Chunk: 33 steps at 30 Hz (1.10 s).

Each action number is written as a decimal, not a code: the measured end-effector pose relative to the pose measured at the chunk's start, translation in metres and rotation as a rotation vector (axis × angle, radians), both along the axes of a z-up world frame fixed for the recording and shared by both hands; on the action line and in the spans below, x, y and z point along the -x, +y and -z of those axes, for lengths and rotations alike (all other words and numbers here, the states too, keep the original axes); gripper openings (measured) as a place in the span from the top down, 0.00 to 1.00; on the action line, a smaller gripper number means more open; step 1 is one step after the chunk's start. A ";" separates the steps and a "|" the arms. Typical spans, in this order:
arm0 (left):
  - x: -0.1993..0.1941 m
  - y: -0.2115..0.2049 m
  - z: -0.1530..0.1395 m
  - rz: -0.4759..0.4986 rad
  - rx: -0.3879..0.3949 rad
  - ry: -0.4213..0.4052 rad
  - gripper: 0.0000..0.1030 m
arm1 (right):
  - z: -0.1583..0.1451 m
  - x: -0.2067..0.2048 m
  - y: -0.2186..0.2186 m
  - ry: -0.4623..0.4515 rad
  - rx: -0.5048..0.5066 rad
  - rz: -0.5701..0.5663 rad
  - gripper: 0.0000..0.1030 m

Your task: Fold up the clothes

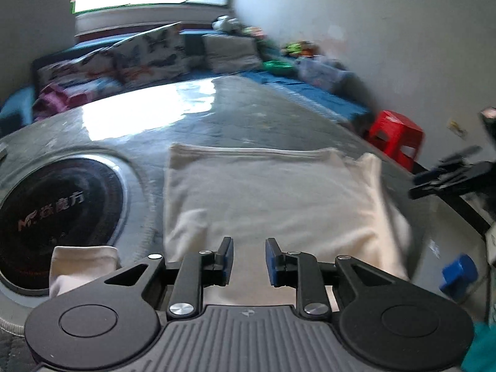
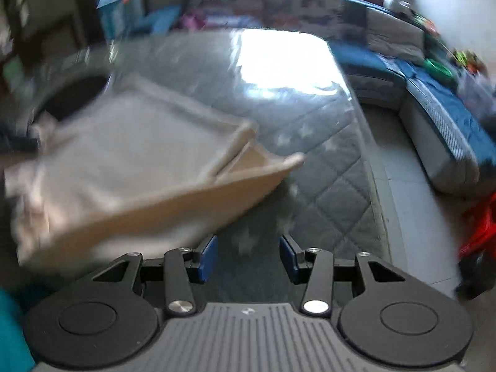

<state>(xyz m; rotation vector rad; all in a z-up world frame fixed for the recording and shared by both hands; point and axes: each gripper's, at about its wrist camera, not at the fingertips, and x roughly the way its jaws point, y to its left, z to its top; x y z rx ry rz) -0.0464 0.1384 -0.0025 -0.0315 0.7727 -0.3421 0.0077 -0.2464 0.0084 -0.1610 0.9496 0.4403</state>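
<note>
Reading "MF" on black cooktop (image 1: 55,217), perhaps, beside cream garment (image 1: 272,195)

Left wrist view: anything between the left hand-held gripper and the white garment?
Nothing visible. The left hand-held gripper is open, and the folded white garment lies directly ahead of its fingers on the grey table. The round black cooktop sits off to the left, clear of that path.

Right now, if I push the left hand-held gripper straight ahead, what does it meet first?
The left hand-held gripper, open and empty, points along the folded cream cotton garment on the grey quilted table cover. It would probably meet that cloth first; height above it is unclear.
</note>
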 end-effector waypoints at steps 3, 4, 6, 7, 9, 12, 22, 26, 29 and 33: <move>-0.023 -0.001 0.000 -0.085 -0.032 -0.012 0.75 | 0.003 -0.026 -0.009 0.007 -0.140 0.094 0.56; -0.031 -0.001 -0.001 -0.110 -0.041 -0.016 0.71 | 0.005 -0.035 -0.012 0.008 -0.168 0.127 0.56; -0.046 -0.002 -0.001 -0.134 -0.051 -0.018 0.68 | 0.012 -0.049 -0.017 0.015 -0.194 0.189 0.57; -0.052 -0.003 -0.001 -0.146 -0.065 -0.021 0.66 | 0.016 -0.056 -0.019 0.024 -0.210 0.215 0.57; -0.065 -0.005 0.001 -0.178 -0.101 -0.022 0.65 | 0.024 -0.069 -0.025 0.046 -0.245 0.263 0.60; -0.085 -0.007 0.007 -0.214 -0.106 0.000 0.65 | 0.036 -0.078 -0.029 0.080 -0.265 0.277 0.85; -0.125 -0.010 0.023 -0.274 -0.123 0.032 0.62 | 0.001 -0.023 -0.057 -0.155 -0.085 0.329 0.97; -0.132 -0.012 0.030 -0.278 -0.118 0.047 0.59 | 0.007 -0.003 -0.074 -0.155 0.023 0.430 0.80; -0.134 -0.014 0.034 -0.279 -0.122 0.055 0.59 | 0.006 0.001 -0.082 -0.182 0.025 0.456 0.79; -0.139 -0.016 0.037 -0.286 -0.126 0.061 0.59 | 0.001 -0.007 -0.070 -0.174 -0.091 0.369 0.79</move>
